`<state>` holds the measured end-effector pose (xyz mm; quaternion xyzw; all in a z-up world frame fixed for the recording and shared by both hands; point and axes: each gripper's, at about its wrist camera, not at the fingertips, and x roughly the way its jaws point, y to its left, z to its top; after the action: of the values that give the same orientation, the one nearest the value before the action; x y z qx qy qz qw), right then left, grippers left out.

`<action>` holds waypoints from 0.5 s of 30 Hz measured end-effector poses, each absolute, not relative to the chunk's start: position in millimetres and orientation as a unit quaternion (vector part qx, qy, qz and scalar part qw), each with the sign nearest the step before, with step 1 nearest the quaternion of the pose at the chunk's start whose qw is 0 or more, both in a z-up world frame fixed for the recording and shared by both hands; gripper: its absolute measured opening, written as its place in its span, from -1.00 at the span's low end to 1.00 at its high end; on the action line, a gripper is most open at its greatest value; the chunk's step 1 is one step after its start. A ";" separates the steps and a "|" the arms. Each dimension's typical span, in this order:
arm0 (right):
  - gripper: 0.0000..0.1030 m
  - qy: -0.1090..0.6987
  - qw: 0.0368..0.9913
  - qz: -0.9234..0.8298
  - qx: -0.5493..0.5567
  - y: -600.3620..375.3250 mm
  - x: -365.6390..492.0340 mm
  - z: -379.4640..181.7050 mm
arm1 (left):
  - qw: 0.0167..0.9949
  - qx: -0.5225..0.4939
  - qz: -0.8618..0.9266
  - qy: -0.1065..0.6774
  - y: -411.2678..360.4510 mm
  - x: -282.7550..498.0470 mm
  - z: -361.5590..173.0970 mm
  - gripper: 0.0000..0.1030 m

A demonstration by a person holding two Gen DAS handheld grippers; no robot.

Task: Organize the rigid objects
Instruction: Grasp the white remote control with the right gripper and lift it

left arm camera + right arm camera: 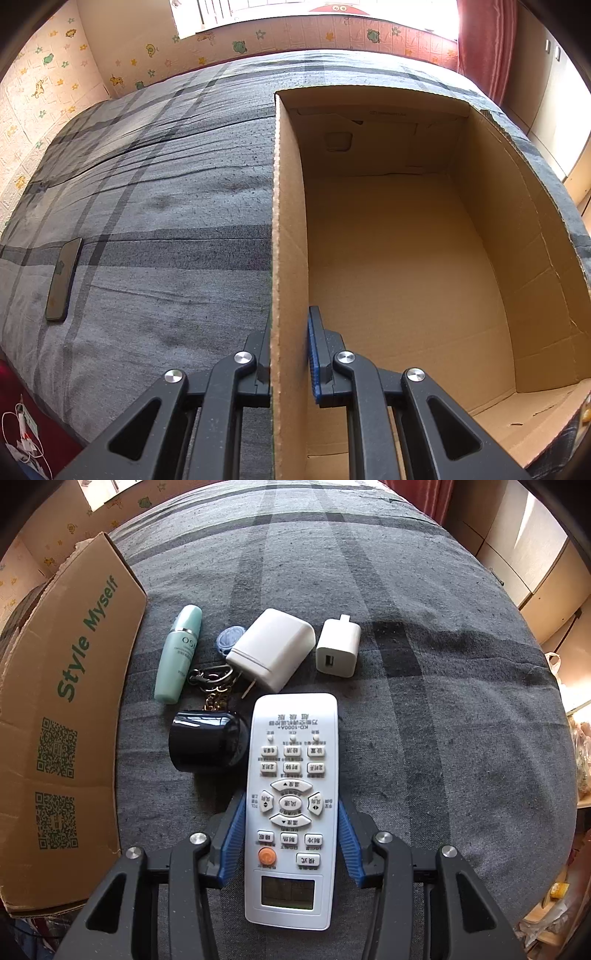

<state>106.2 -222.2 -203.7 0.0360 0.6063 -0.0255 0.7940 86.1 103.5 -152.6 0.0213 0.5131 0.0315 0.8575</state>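
Observation:
My left gripper [290, 332] is shut on the left wall of an open cardboard box [290, 221], one finger outside and one inside; the box looks empty. My right gripper [291, 812] has both blue pads against the sides of a white air-conditioner remote [291, 801] lying on the grey plaid bed. Beyond the remote lie a black cylinder lid [208, 740], a mint green bottle [179, 653], keys with a blue fob [218, 664], a large white charger [271, 648] and a small white USB charger [338, 646]. The box's outer wall [62, 720] stands at the left.
A dark phone [62, 278] lies on the bed cover far left of the box. Walls and a window stand beyond the bed. A red curtain [484, 44] hangs at the back right. Cables lie on the floor [22, 432] at the bed's near left.

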 end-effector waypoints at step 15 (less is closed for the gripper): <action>-0.05 0.581 0.813 -0.006 0.027 -218.1 86.0 -140.9 | 0.858 0.023 0.030 0.512 102.6 85.0 -151.8 -0.73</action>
<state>86.0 -218.1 -140.9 0.0273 0.5811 -0.0058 0.8134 85.0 102.6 -151.8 0.0232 0.5117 0.0296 0.8583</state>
